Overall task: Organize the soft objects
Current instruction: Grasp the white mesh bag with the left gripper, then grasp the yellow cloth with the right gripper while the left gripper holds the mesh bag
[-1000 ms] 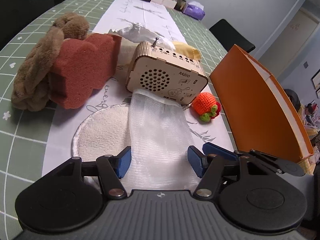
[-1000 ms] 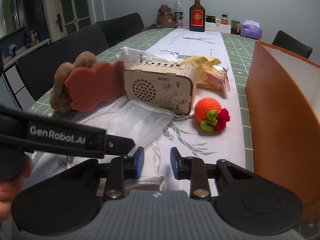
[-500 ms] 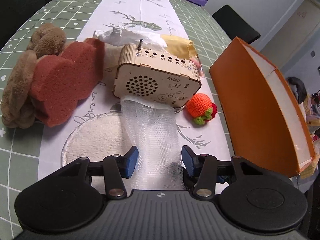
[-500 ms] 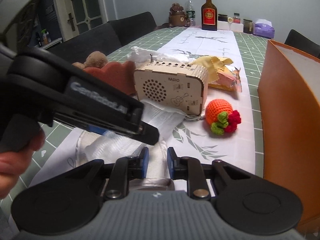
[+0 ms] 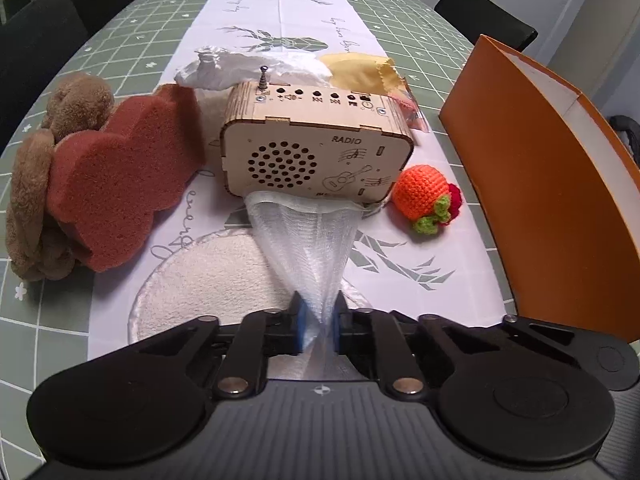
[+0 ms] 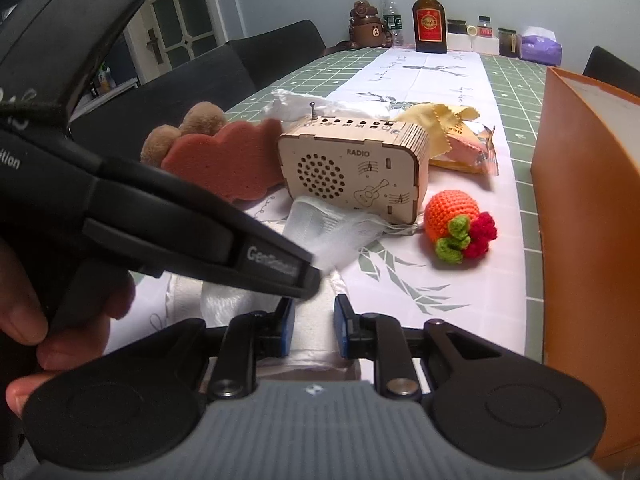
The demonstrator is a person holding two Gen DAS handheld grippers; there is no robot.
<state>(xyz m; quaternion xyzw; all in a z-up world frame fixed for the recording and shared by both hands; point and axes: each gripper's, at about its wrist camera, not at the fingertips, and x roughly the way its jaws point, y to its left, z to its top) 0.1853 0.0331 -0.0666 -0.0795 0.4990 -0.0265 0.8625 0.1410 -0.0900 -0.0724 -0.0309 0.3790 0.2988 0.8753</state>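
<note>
White mesh cloth is bunched between the left gripper pads, clamped tight. It fans out toward 12 o'clock, far end tucked under the front edge of the wooden radio. Near end lies over a round white terry pad on the table runner.

Right gripper: jaws at a narrow gap, nothing held, hovering over the white pad's edge, just behind the left tool's tip. Left tool body crosses the right view from 9 o'clock.

In the left view:
- crocheted orange fruit at 3 o'clock of the radio, near it
- red-brown sponge at 9 o'clock, leaning on a brown plush toy
- white plastic bag and yellow cloth behind the radio
- orange box at far right, open
</note>
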